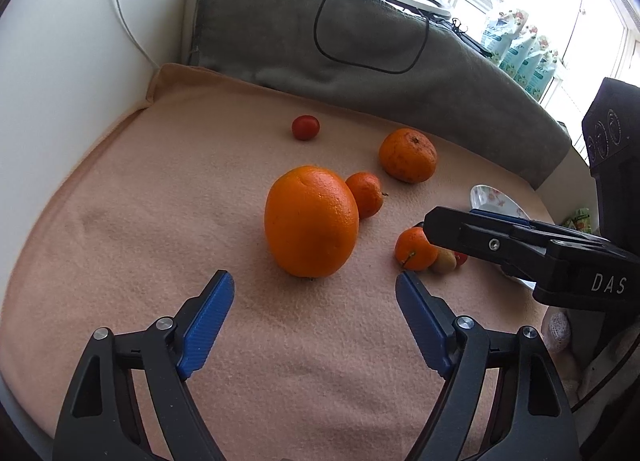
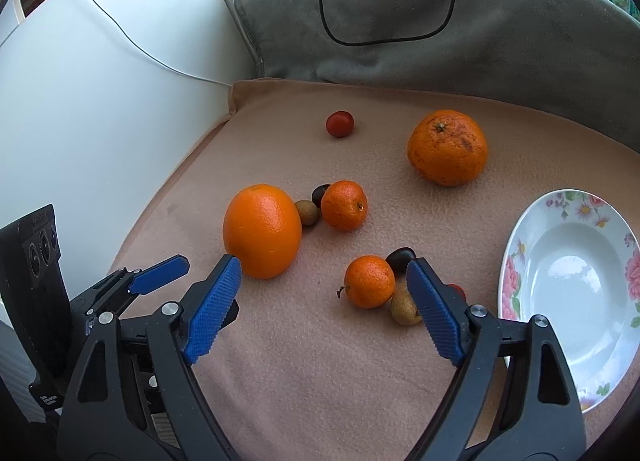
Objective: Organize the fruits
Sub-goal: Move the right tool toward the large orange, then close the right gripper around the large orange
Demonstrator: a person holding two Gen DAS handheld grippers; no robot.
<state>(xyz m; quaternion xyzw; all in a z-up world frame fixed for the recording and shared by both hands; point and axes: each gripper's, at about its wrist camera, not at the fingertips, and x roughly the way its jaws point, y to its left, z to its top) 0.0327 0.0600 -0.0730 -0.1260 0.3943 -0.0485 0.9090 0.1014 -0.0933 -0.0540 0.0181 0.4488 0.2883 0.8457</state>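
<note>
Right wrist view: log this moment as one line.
left hand-held gripper open, facing large orange | right hand-held gripper open, over small tangerine | floral plate empty | all fruit on cloth

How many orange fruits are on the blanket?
4: a big orange at left, a small one beside it, a rough-skinned one at the back, and a small one nearest the plate. None looks hidden.

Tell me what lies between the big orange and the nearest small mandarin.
In the right wrist view, a brown kiwi-like fruit and a dark fruit lie between big orange and mandarin.
</note>
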